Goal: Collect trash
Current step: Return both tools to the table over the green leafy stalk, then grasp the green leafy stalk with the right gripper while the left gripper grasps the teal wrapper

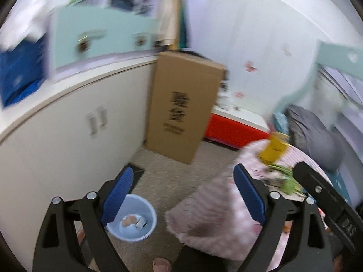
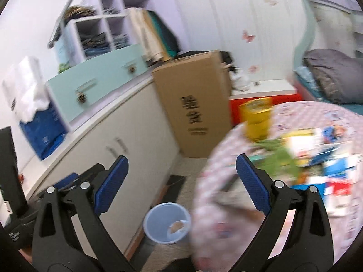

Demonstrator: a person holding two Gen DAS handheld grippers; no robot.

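A light blue waste bin stands on the carpet beside the round table and holds a few scraps; it also shows in the right wrist view. My left gripper is open and empty, held above the floor between the bin and the table. My right gripper is open and empty, above the table's left edge. On the pink-clothed table lie blurred wrappers, a green piece, a yellow box and several blue, white and red packets.
A tall cardboard box stands against the white cabinet. A red and white chest sits behind the table, with a bed and grey bedding at the right. My right gripper's body shows in the left wrist view.
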